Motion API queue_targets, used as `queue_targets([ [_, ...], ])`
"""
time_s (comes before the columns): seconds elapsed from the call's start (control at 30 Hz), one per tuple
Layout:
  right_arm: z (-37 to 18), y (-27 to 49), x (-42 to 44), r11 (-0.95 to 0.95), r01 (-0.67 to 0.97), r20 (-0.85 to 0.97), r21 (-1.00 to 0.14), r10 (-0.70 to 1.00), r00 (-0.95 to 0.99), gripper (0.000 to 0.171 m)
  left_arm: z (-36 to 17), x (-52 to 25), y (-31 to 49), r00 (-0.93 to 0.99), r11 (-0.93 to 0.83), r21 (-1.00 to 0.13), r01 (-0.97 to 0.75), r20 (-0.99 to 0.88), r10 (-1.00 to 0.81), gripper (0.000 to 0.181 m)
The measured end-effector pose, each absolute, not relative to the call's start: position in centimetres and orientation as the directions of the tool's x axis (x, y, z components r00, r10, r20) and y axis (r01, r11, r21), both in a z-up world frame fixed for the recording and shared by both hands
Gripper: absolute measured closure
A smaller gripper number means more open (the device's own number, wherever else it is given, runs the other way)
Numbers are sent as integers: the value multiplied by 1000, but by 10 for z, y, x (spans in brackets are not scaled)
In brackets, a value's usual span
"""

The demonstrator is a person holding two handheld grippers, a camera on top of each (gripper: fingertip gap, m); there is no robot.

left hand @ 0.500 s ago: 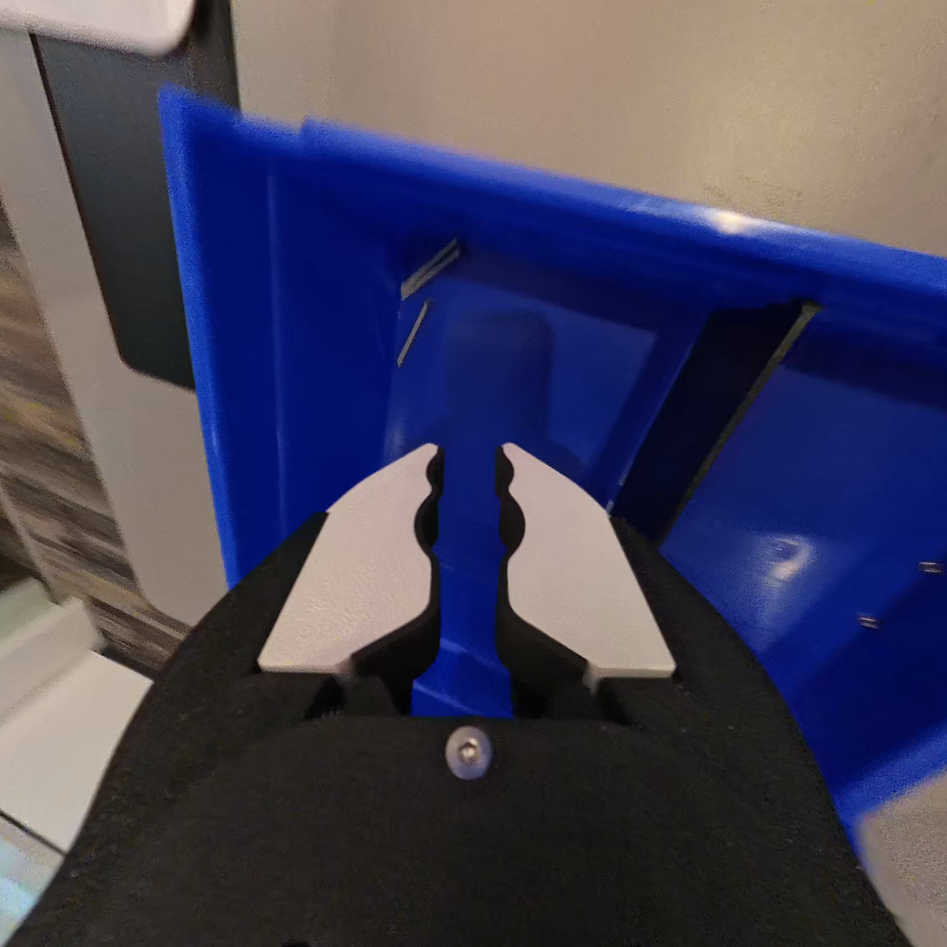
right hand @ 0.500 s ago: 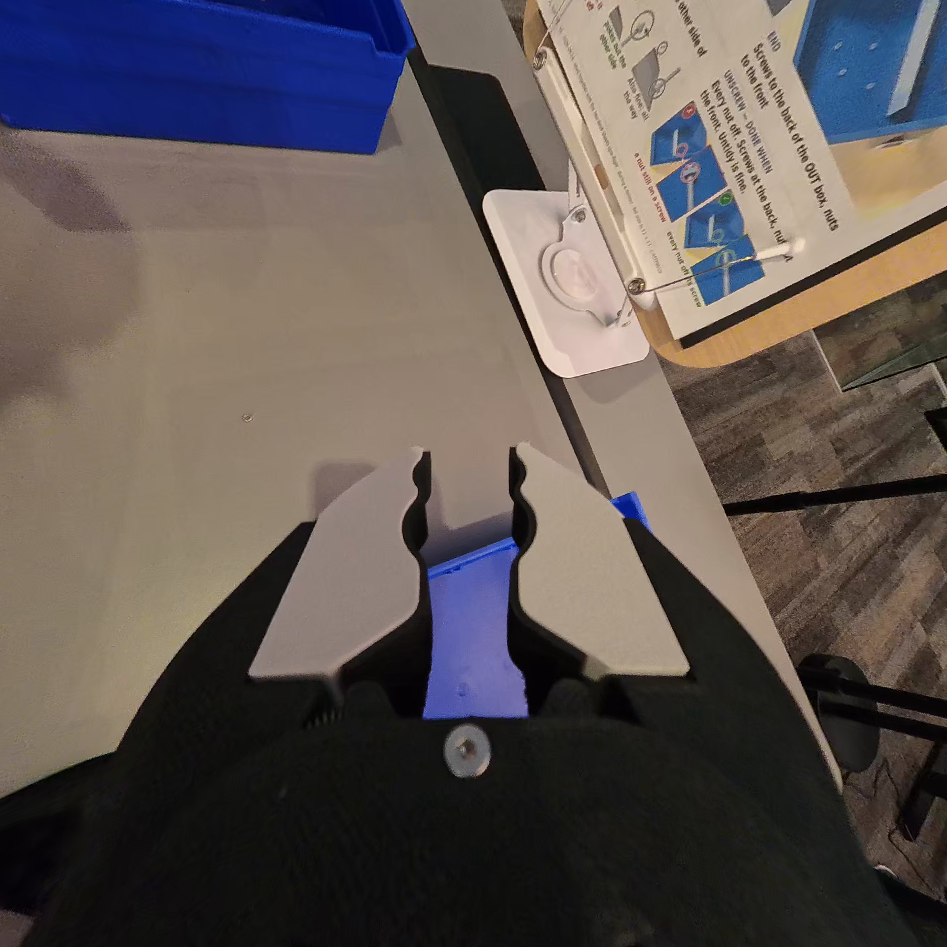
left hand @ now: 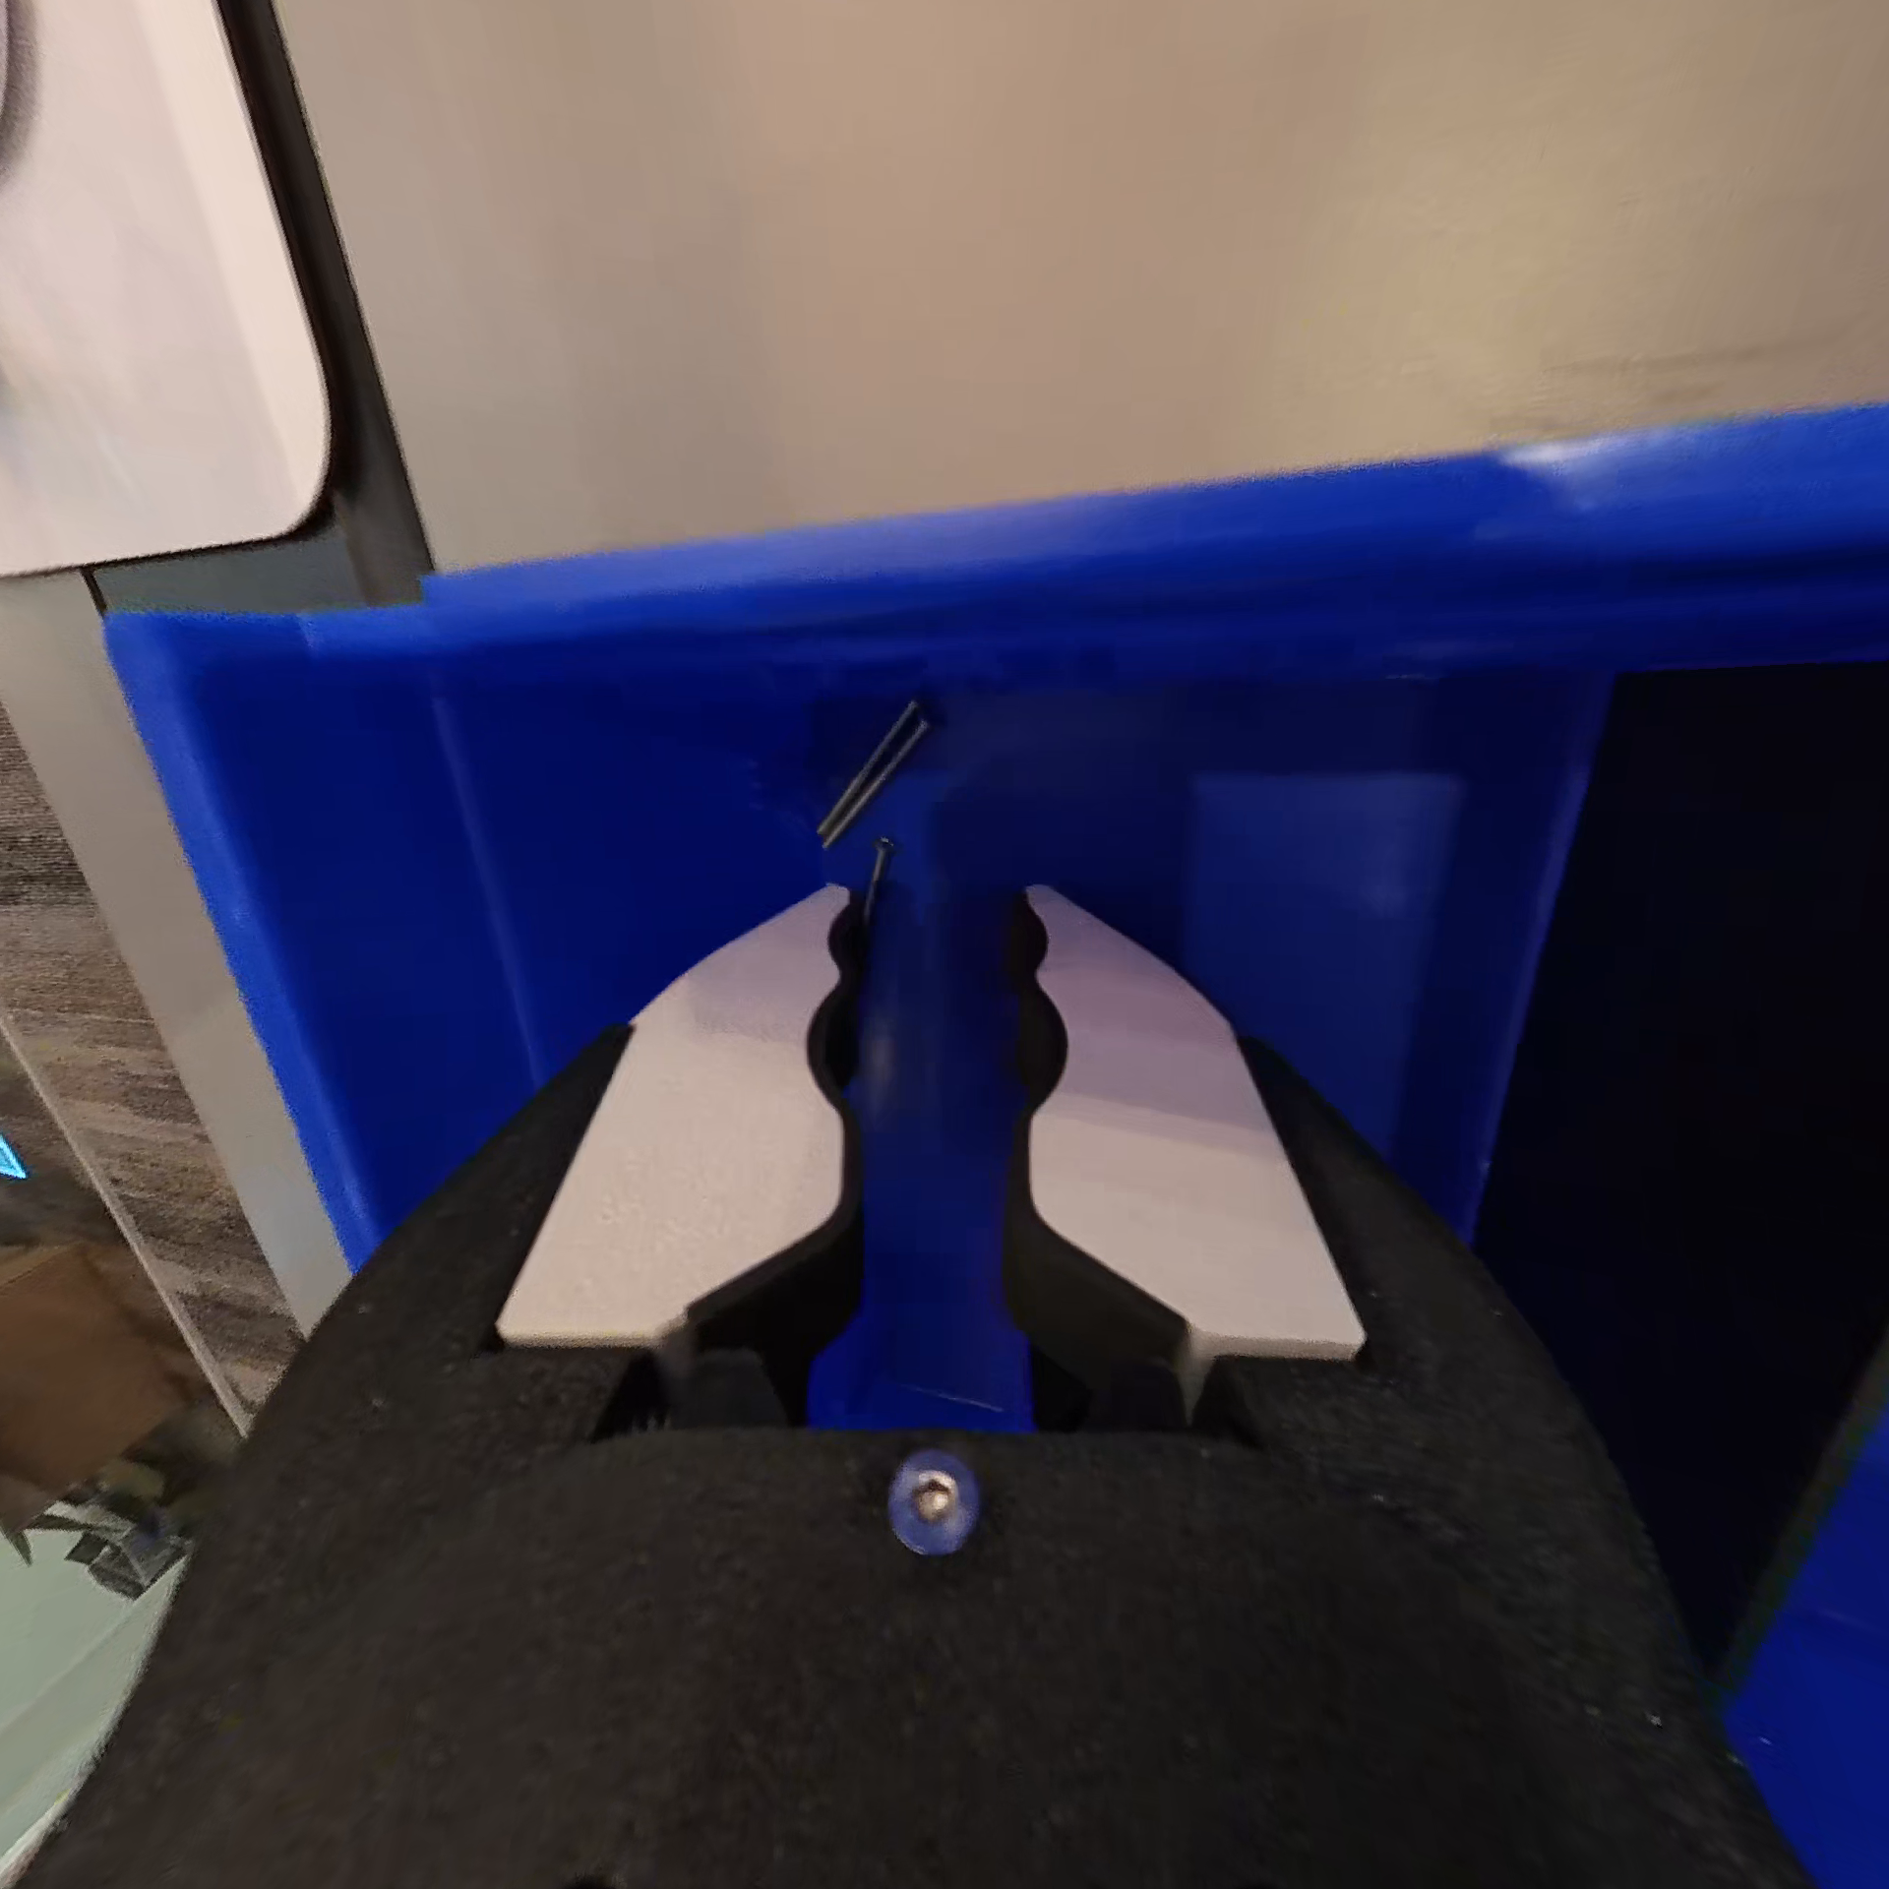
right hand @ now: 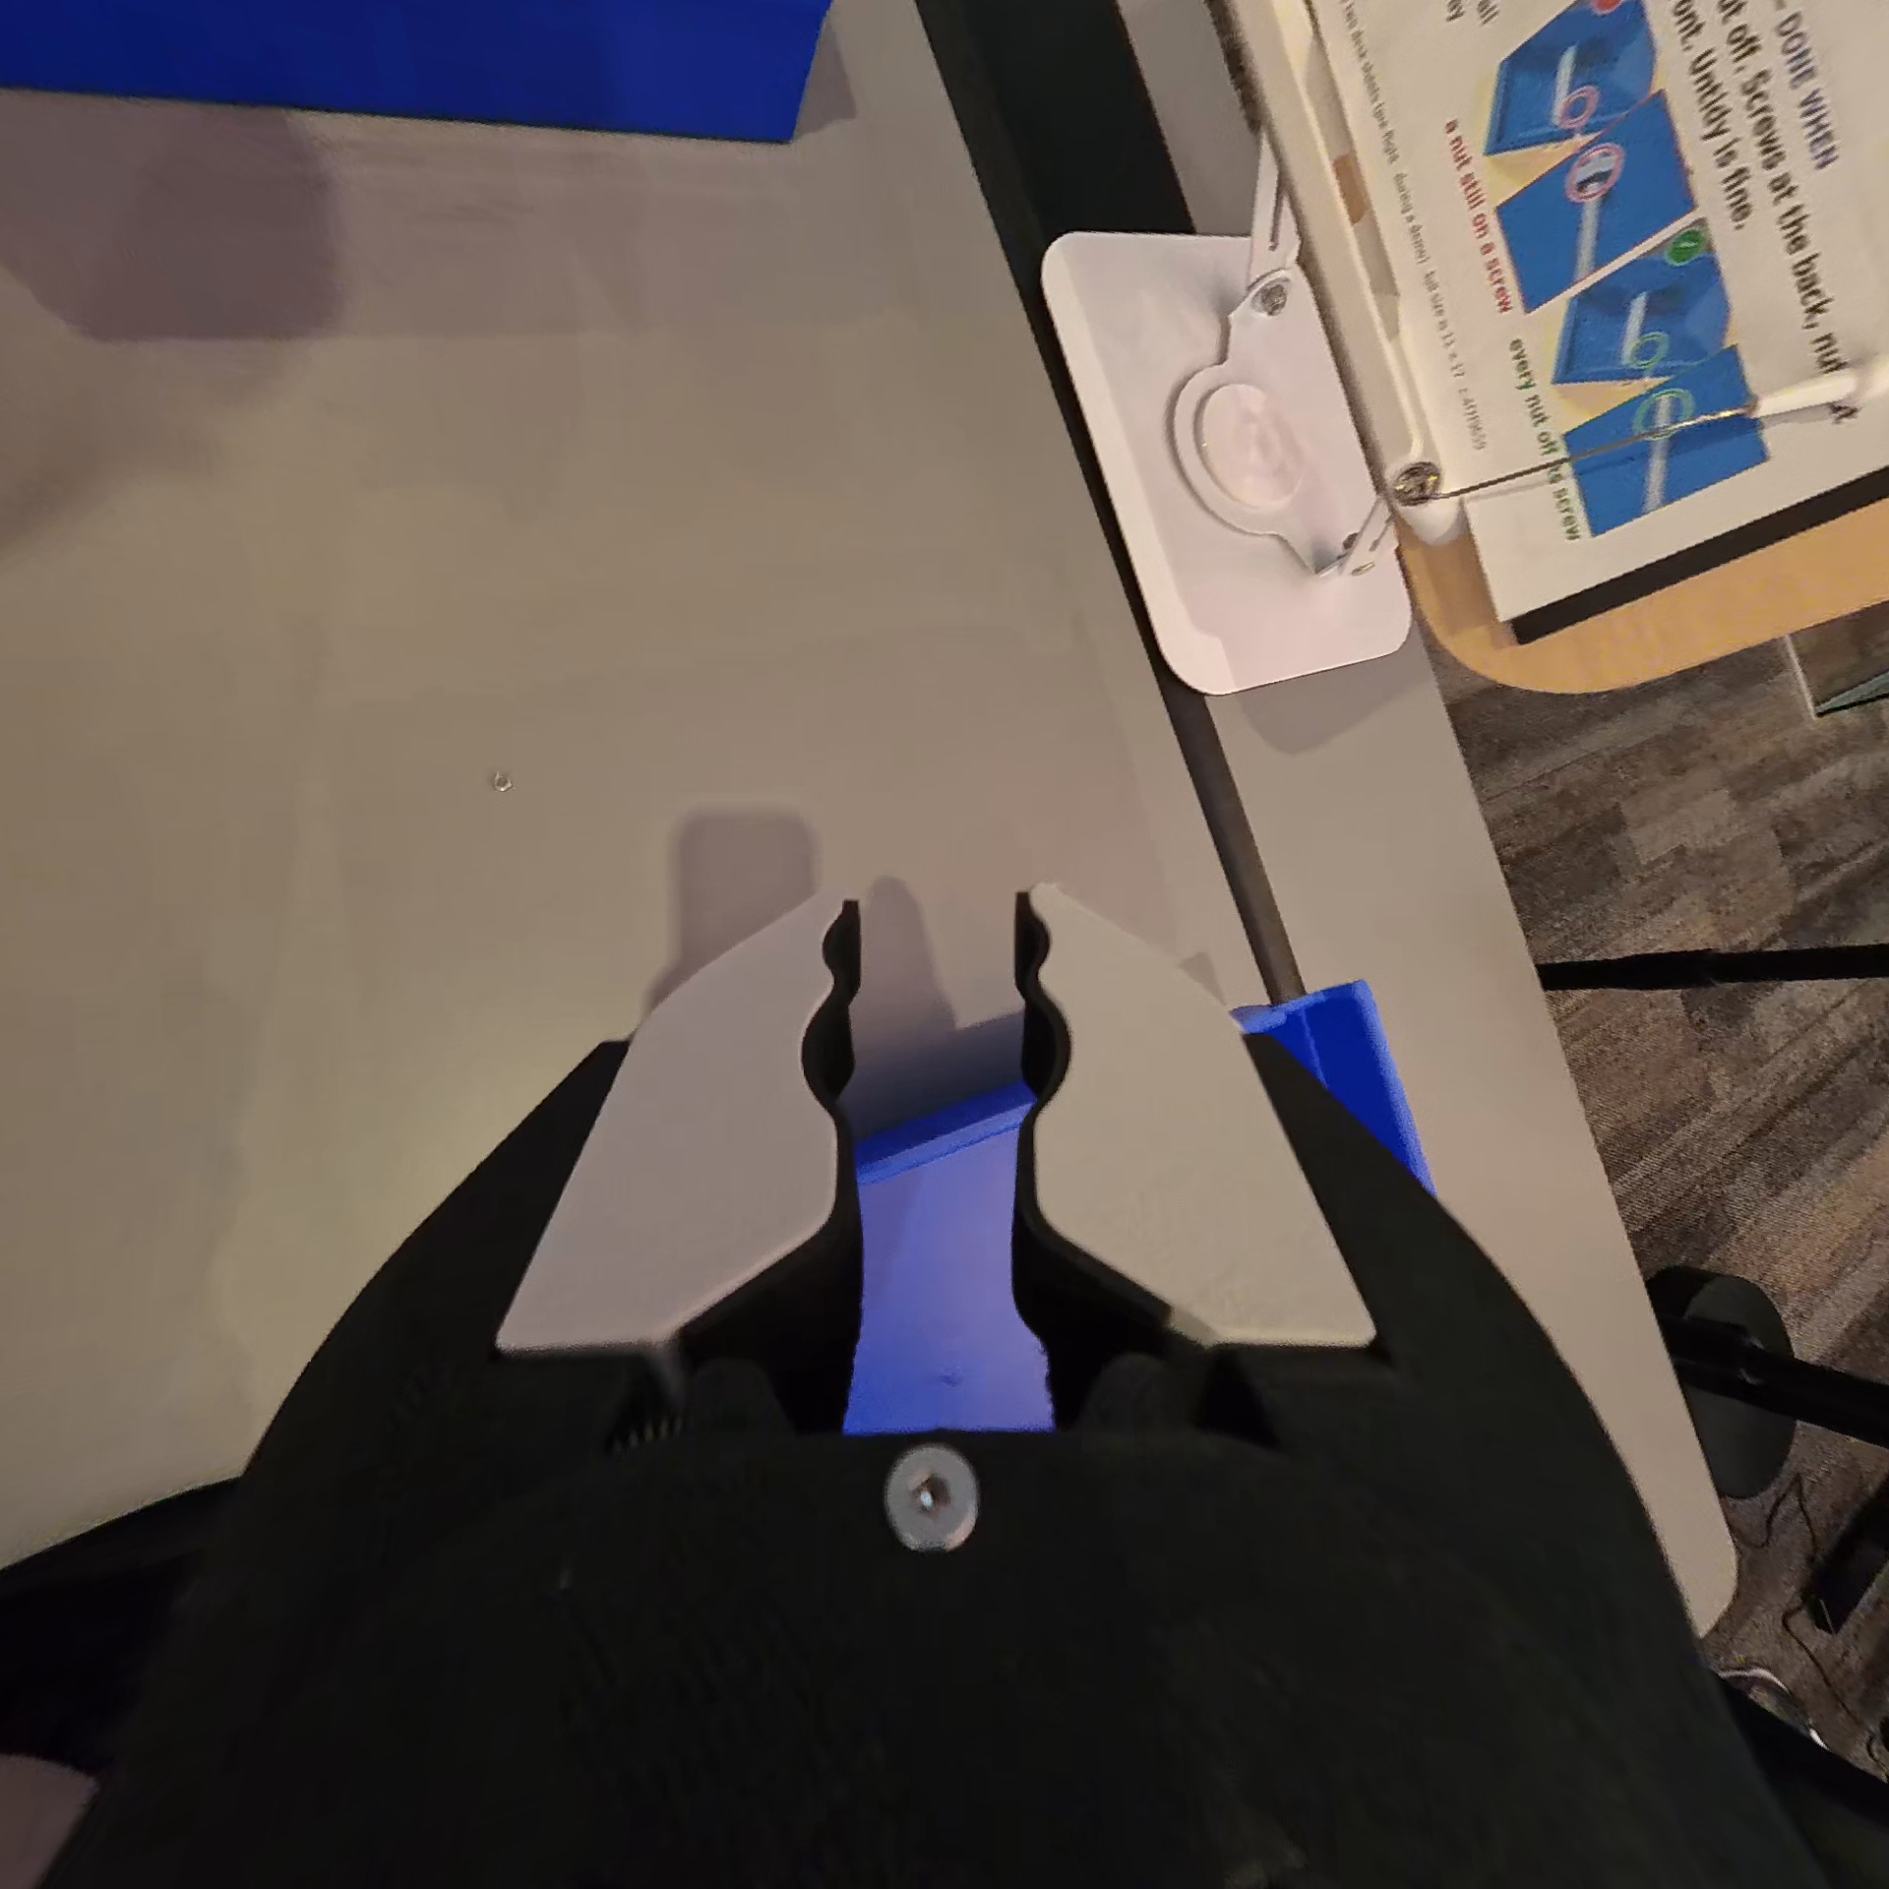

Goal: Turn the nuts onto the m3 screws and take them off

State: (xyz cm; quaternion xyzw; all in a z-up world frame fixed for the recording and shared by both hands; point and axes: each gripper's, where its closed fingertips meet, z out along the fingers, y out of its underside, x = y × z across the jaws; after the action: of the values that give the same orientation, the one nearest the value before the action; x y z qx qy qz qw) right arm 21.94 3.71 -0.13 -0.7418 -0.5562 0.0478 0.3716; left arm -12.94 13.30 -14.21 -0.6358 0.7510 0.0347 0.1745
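- Left tool (left hand: pixel 935 900) has its jaws slightly apart, empty, reaching into a blue bin (left hand: pixel 634 654).
- One thin screw (left hand: pixel 877 869) lies just past its left finger; another screw (left hand: pixel 874 774) leans in the bin's far corner.
- Right tool (right hand: pixel 935 905), slightly apart and empty, hovers above a second blue bin (right hand: pixel 1349 1073); a small nut (right hand: pixel 501 783) lies farther off on the bench (right hand: pixel 409 562).

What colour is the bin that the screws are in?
Blue bin, seen best in the left wrist view.
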Motion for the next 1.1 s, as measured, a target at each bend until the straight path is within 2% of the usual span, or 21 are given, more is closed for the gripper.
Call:
queue_targets([
  [0.27,-8,35,217,-107,810,340,-576,870,357,142,-152,-122,134,-157,198,-154,-968,-243,-957,150],
  [0.6,-14,33,214,-108,825,331,-554,881,338,141,-152,-122,137,-185,221,-109,-969,-267,-946,147],
  [0.77,-17,32,214,-110,832,329,-543,884,332,141,-154,-128,131,-130,143,-70,-987,-165,-978,151],
  [0.83,-17,32,213,-109,832,327,-543,886,329,141,-154,-130,127,-109,117,-62,-991,-128,-986,143],
  [0.97,-20,32,212,-111,835,321,-539,889,325,141,-154,-129,117,-66,72,-77,-994,-76,-995,99],
  [1.1,-22,32,211,-113,838,317,-534,892,323,141,-157,-134,114,-78,83,-58,-995,-79,-994,89],
])
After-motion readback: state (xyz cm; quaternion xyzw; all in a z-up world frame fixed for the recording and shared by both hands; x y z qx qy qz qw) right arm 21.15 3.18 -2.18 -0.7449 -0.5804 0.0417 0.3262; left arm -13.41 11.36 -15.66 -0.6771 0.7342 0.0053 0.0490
